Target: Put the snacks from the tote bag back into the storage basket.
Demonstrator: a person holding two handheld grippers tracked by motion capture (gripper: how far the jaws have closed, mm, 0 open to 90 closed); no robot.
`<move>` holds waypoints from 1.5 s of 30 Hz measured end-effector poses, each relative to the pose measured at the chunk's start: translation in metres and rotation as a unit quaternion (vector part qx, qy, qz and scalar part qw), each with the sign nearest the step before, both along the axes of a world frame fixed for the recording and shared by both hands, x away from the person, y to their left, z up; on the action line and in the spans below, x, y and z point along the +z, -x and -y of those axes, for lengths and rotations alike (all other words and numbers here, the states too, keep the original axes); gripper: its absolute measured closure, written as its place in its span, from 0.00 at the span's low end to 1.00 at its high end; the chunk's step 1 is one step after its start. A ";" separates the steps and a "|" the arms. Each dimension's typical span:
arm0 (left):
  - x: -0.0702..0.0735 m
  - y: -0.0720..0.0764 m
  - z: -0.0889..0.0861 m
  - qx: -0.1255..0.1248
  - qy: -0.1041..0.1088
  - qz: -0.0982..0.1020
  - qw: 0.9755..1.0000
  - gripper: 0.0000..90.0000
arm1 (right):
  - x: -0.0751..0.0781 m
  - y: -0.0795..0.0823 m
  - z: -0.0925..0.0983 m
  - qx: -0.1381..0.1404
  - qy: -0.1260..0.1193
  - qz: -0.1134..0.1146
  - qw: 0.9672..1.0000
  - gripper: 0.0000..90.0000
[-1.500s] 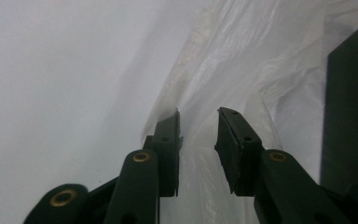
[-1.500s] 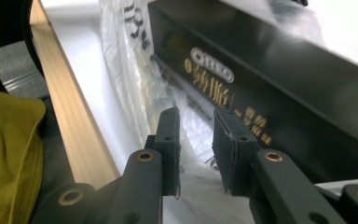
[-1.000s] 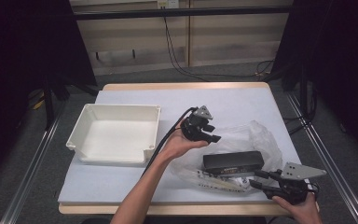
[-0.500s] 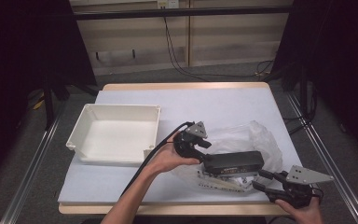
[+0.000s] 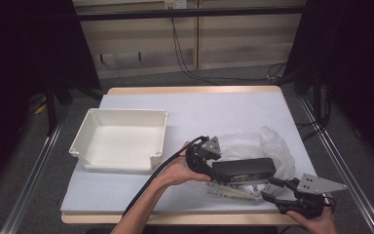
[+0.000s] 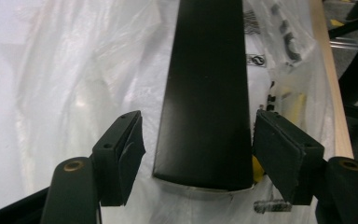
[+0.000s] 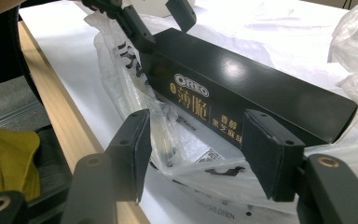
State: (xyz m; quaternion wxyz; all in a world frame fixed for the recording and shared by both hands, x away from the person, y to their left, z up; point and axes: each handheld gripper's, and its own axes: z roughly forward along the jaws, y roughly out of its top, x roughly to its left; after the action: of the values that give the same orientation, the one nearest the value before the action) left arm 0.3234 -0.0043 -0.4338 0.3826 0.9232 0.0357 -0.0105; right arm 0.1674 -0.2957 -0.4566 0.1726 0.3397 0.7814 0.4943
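A long black Oreo box (image 5: 243, 169) lies on a crumpled clear plastic bag (image 5: 268, 146) at the table's front right. My left gripper (image 5: 213, 167) is at the box's left end. In the left gripper view its jaws stand either side of the box (image 6: 205, 93) with gaps; they have just been opening and do not press it. My right gripper (image 5: 271, 189) sits at the front right edge. Its jaws have also just been opening, with the bag's loose edge (image 7: 168, 135) between them, untouched by the pads. The box (image 7: 242, 93) lies just beyond.
A white empty tray (image 5: 85, 146) stands at the left of the table. The wooden front edge (image 5: 175, 218) runs close under both hands. The left gripper's cable (image 5: 151, 183) trails along the forearm. Bare tabletop lies behind the bag.
The left hand has come down and toward the front, bringing its gripper to the box's left end. Both grippers' jaws stand wider apart. The right hand has stayed put.
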 end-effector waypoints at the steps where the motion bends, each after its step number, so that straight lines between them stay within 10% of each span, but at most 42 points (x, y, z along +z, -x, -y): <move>1: 0.000 0.001 0.001 0.000 -0.008 0.005 1.000 0.37 | 0.000 0.000 0.000 0.000 0.000 -0.001 1.000 0.48; 13: -0.011 -0.004 0.004 -0.021 -0.055 -0.003 0.998 0.45 | 0.000 -0.001 -0.003 -0.001 0.006 -0.003 1.000 0.38; 45: 0.018 -0.004 -0.011 -0.018 -0.013 -0.012 1.000 0.48 | 0.003 0.003 0.001 -0.018 -0.009 0.020 1.000 0.23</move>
State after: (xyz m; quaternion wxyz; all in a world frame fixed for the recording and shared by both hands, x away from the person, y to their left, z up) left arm 0.3277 0.0064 -0.4163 0.3700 0.9283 0.0240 -0.0276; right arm 0.1648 -0.2972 -0.4541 0.1937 0.3449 0.7671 0.5050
